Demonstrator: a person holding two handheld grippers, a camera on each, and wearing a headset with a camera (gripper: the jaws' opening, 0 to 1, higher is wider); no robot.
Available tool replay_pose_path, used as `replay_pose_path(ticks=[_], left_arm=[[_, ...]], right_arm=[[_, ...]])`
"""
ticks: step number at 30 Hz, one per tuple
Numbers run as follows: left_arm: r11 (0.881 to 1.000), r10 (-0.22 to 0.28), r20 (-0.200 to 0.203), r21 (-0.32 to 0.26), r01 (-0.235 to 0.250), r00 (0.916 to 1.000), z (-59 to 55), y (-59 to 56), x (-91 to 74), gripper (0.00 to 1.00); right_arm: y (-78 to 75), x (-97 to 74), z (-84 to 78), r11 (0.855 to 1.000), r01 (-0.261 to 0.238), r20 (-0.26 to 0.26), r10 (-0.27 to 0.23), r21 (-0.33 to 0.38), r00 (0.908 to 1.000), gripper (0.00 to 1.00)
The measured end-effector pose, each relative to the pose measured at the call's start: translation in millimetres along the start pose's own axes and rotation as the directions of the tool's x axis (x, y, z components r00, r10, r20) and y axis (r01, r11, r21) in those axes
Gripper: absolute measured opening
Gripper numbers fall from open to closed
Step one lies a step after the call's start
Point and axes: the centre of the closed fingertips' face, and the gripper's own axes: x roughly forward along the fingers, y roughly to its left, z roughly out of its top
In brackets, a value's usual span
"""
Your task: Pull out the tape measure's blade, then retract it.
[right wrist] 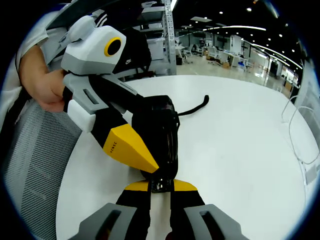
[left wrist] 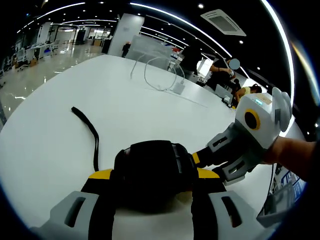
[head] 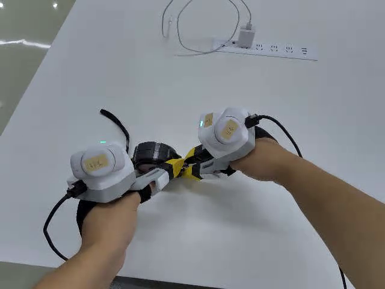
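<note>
- The tape measure (head: pixel 151 155) lies on the white tabletop (head: pixel 271 241) between the two grippers. Its black strap (head: pixel 117 124) trails on the surface behind it.
- The left gripper (left wrist: pixel 155 176) is closed around the black case, with one yellow-tipped jaw on each side of it.
- The right gripper (right wrist: pixel 161 188) has its jaws pressed almost together at the mouth of the case, on a small piece that I judge to be the blade hook (right wrist: pixel 160 185). No length of blade is out yet, so the pulling step is only at its beginning.
- To do it well, the left side should hold the case firm and low on the tabletop, so that it does not turn or slide when the pull begins.
- The right side should move straight away from the mouth, in line with the slot, slowly and without lifting. A pull to the side may bend the blade or slip the hook out of the jaws.
- The hold on the hook looks small, so the pinch must be tight before any movement.
- For the retraction, it is better to guide the blade back slowly than to let it snap.
</note>
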Motion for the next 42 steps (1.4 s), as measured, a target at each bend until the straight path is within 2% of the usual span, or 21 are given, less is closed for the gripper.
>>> replay_pose_path(ticks=[28, 37, 42], left_arm=[[1.0, -0.006, -0.003, 0.008, 0.006, 1.0, 1.1, -2.4, -0.9, 0.59], [1.0, -0.007, -0.005, 0.016, 0.007, 1.0, 1.4, -3.2, 0.2, 0.61], [1.0, -0.02, 0.003, 0.011, 0.02, 0.9998, 3.3, -3.9, -0.3, 0.63]], right_arm=[[-0.1, 2.2, -4.4, 1.0, 0.022, 0.0, -0.022, -0.005, 0.9998, 0.12], [-1.5, 0.5, -7.9, 0.999, 0.032, -0.005, -0.032, 0.009, 0.9995, 0.18], [-4.2, -1.9, -6.0, 0.999, 0.044, 0.013, -0.044, 0.014, 0.9989, 0.19]])
